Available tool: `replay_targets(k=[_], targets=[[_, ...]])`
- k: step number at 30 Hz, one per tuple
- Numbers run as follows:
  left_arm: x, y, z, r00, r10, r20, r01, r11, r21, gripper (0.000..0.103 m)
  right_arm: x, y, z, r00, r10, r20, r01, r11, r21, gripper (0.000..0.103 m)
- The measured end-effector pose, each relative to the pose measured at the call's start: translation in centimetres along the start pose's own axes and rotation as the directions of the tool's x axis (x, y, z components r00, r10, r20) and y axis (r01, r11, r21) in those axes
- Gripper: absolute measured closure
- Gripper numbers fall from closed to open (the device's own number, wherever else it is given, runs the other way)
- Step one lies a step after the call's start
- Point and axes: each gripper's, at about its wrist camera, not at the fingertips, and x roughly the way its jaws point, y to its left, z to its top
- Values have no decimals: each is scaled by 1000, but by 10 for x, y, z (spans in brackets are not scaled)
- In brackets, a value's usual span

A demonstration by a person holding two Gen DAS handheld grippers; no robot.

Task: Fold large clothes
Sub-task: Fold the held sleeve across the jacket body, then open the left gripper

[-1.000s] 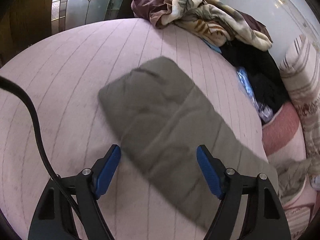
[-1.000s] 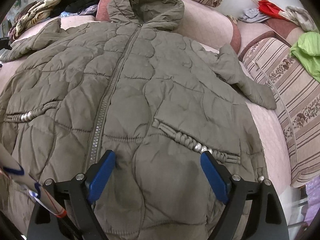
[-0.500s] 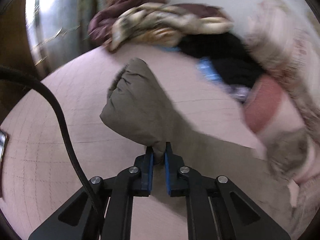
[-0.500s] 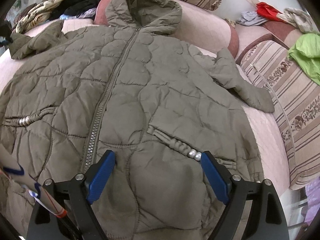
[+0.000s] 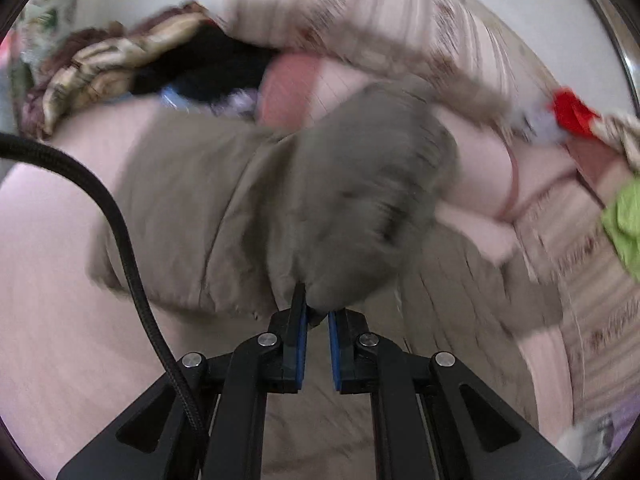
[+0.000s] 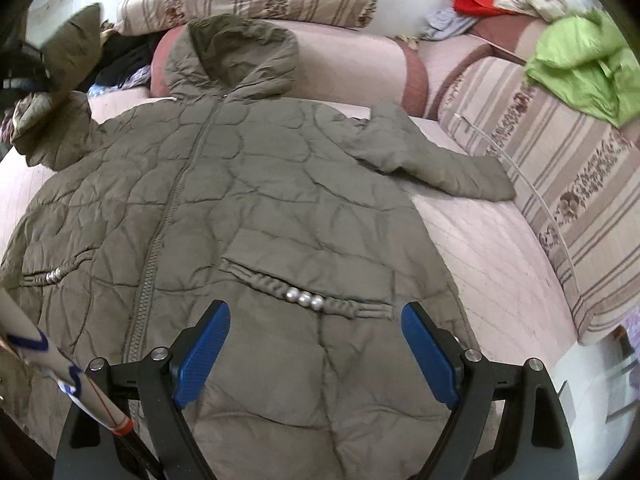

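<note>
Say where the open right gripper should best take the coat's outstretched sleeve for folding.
Probably at the cuff end of the sleeve: it lies flat on the bed, free of the coat body. Bring the right gripper down from above, jaws across the narrow width.

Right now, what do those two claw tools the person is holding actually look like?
Both are alike: the left gripper and the right gripper have black angular linkage arms joined by silver rivets, and their fingers are faced with textured blue pads. A black braided cable curves past the left one. No hand or sleeve shows.
</note>
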Motion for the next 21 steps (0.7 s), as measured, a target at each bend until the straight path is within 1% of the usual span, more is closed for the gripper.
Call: replay_targets(k=[1,3,6,7,8,9,10,11,14,15,16,17,19,21], targets=[[5,-9,-12,1000,4,-18,-4,1000,16,94,-1,-3,-1,1000,0,-3,0,1000,9,13],[18,-26,-36,997,48,-53,-44,997,66,94,-2,-9,-4,1000,1,-7,-1,1000,21,13],[24,-41,-66,992,89,-93,-75,987,140,87,-4,-16,-9,1000,0,-11,0,999,36,13],[21,-43,-71,991,92,-99,-77,986,151,80,-5,-18,-9,1000,0,-12,1,999,41,13],[16,-44,-77,990,89,-107,-71,985,158,70,-5,-21,-10,1000,1,-14,0,999,47,13],[9,-43,-81,991,74,-112,-57,987,151,64,-5,-23,-10,1000,3,-15,-2,999,54,13],[-1,-41,-83,993,61,-102,-46,989,138,54,-5,-26,-11,1000,3,-15,-3,998,58,13],[-12,-37,-85,995,58,-80,-48,991,128,49,-5,-28,-11,1000,3,-17,-2,998,64,13],[-44,-25,-86,997,74,-16,-71,991,113,40,-3,-30,-12,1000,13,-26,-10,997,78,13],[-56,-19,-86,996,90,9,-91,990,105,38,-3,-30,-12,999,23,-32,-20,996,86,12],[-63,-12,-83,993,114,30,-117,988,97,34,-3,-30,-12,999,33,-37,-29,995,92,12],[-71,-4,-83,987,148,55,-153,984,87,30,-3,-28,-12,998,52,-43,-47,994,96,13],[-81,14,-82,967,237,95,-242,969,54,28,-6,-24,-10,996,82,-43,-78,993,91,12],[-82,38,-78,951,293,97,-294,956,2,27,-10,-15,-4,991,122,-45,-119,990,73,12]])
